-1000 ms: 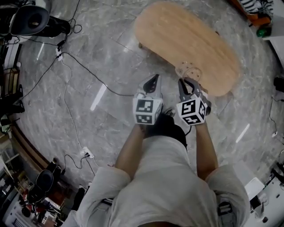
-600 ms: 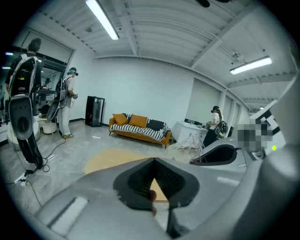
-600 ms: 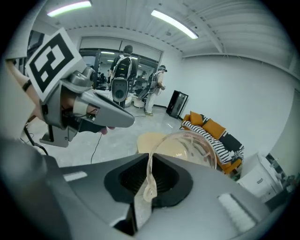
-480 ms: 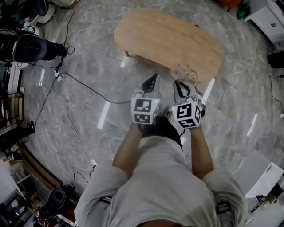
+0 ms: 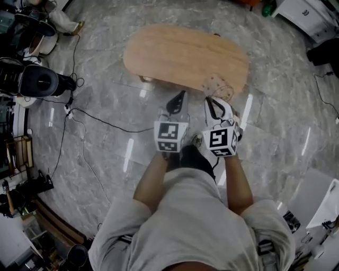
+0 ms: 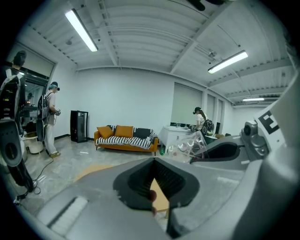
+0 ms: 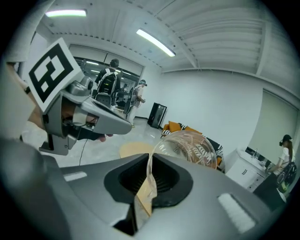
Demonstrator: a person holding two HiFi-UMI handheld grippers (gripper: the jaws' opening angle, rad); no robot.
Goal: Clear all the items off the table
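An oval wooden table (image 5: 180, 53) stands on the marble floor ahead of me, its top bare. My right gripper (image 5: 214, 101) is shut on the rim of a clear glass bowl (image 5: 219, 87), held in the air at the table's near right edge. In the right gripper view the bowl (image 7: 187, 147) rises from between the jaws, with the table (image 7: 133, 150) beyond. My left gripper (image 5: 180, 98) hangs just left of it, shut and holding nothing. The left gripper view shows the bowl (image 6: 190, 146) in the right gripper (image 6: 225, 150).
Black cables (image 5: 100, 122) run over the floor at left, beside a black round machine (image 5: 37, 79). White cabinets (image 5: 310, 16) stand at the far right. An orange striped sofa (image 6: 125, 138) and standing people (image 6: 50, 117) are across the room.
The table has slid left and farther off in the head view as the person moved. Both grippers kept their pose, the right one still holding the glass bowl.
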